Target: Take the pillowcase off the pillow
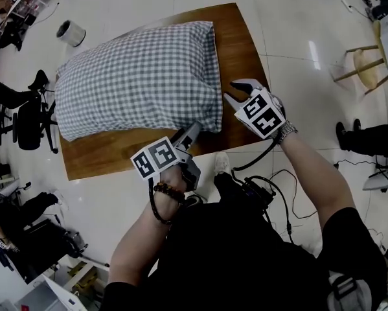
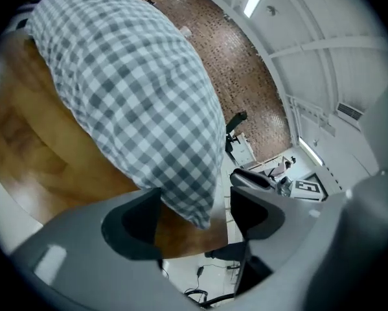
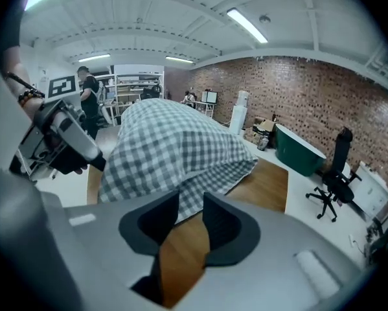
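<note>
A pillow in a grey-and-white checked pillowcase (image 1: 135, 76) lies on a brown wooden table (image 1: 236, 37). My left gripper (image 1: 188, 132) is at the pillow's near right corner. In the left gripper view its jaws stand wide open, with the pillowcase's corner (image 2: 197, 209) hanging between them and touching neither pad. My right gripper (image 1: 236, 91) hovers over the table just beside the pillow's right edge. In the right gripper view its jaws (image 3: 190, 198) stand a narrow gap apart, with wood and the pillowcase's edge (image 3: 181, 173) showing beyond them; nothing is pinched.
On the floor are a white cylinder (image 1: 70, 33) beyond the table's far left corner, a black office chair (image 1: 28, 118) at the left, a wooden stool (image 1: 368, 63) at the right and cables (image 1: 278, 180) near my feet. A person (image 3: 89, 92) stands by distant shelves.
</note>
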Motion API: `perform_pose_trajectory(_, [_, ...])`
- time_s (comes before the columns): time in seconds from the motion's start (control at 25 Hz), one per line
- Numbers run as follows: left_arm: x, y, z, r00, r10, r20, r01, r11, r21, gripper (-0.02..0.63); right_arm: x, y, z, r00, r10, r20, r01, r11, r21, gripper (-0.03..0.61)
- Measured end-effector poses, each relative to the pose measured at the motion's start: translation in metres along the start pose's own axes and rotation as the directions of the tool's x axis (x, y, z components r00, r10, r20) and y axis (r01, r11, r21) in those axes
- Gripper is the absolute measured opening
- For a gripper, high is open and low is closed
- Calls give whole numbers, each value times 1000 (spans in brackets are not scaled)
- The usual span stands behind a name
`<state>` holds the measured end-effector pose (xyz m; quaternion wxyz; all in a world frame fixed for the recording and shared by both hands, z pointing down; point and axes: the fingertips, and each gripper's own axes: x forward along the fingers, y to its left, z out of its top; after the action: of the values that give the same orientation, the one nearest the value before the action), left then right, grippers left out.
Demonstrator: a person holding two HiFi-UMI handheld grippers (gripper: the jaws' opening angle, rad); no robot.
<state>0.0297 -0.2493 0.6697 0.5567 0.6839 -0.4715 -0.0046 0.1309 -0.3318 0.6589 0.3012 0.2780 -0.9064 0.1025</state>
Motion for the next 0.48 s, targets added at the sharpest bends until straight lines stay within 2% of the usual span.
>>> perform_pose_trajectory(0.16, [7, 9, 3, 999, 24, 40, -21, 997, -70, 377, 22, -7, -20, 998, 44, -50, -50, 993, -109, 158])
perform_pose_trajectory(0.36, [25, 22, 9, 997, 57, 42, -53, 995, -90, 383, 53, 3, -32, 987, 135, -88, -153, 957, -248, 224])
perform_pose_trajectory(0.44, [30, 23, 11, 998, 52, 39, -48, 995, -90, 369, 62, 10, -39, 976, 184, -117, -210, 941, -267, 250])
perform_pose_trajectory(0.48, [31, 23, 11, 998, 48, 38, -44, 995, -90, 336, 65, 15, -44, 969, 211, -130, -239, 933, -269, 275])
